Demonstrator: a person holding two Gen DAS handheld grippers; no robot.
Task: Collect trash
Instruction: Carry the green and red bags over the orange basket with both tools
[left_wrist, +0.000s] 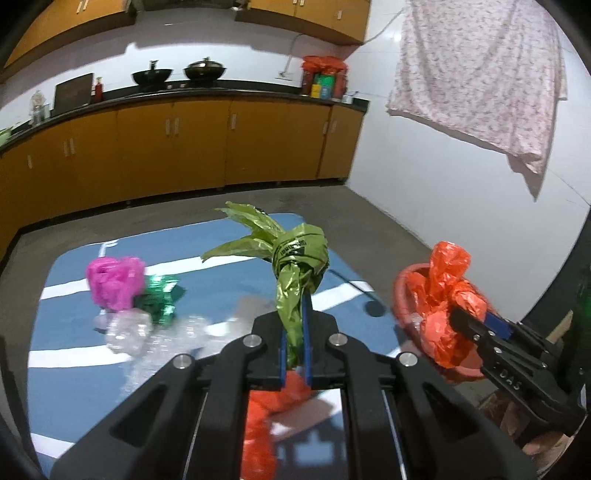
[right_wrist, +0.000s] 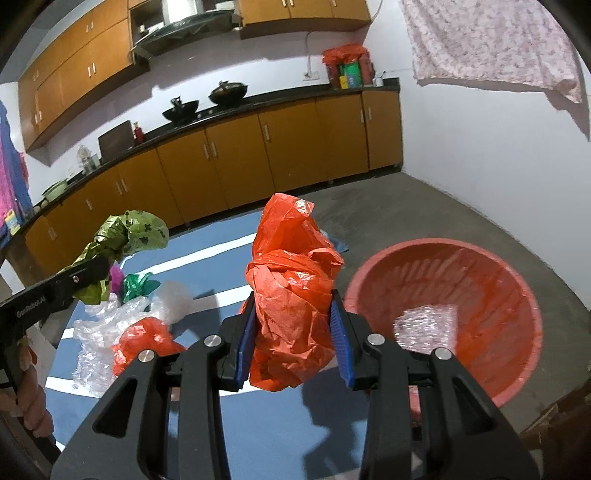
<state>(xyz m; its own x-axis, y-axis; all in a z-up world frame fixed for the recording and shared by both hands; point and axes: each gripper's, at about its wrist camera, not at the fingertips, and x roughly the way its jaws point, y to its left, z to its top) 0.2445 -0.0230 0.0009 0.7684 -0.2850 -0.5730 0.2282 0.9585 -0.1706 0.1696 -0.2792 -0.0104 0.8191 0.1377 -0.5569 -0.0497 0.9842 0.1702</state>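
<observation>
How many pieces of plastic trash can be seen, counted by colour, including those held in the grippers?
Olive green bag, in the left gripper: 1
Orange bags: 2, one in the right gripper, one on the blue mat
Pink bag: 1
Dark green wrapper: 1
Clear plastic: 2, one on the mat, one in the red basin
Total: 7

Blue mat (right_wrist: 280, 417) carries plastic scraps (right_wrist: 110, 332); floor (right_wrist: 461, 206) carries basin (right_wrist: 498, 373)

2 black woks (left_wrist: 177, 72) on dark counter (left_wrist: 229, 90), orange cabinets (left_wrist: 184, 147), floral cloth (left_wrist: 480, 74) hanging, blue mat (right_wrist: 280, 424)
</observation>
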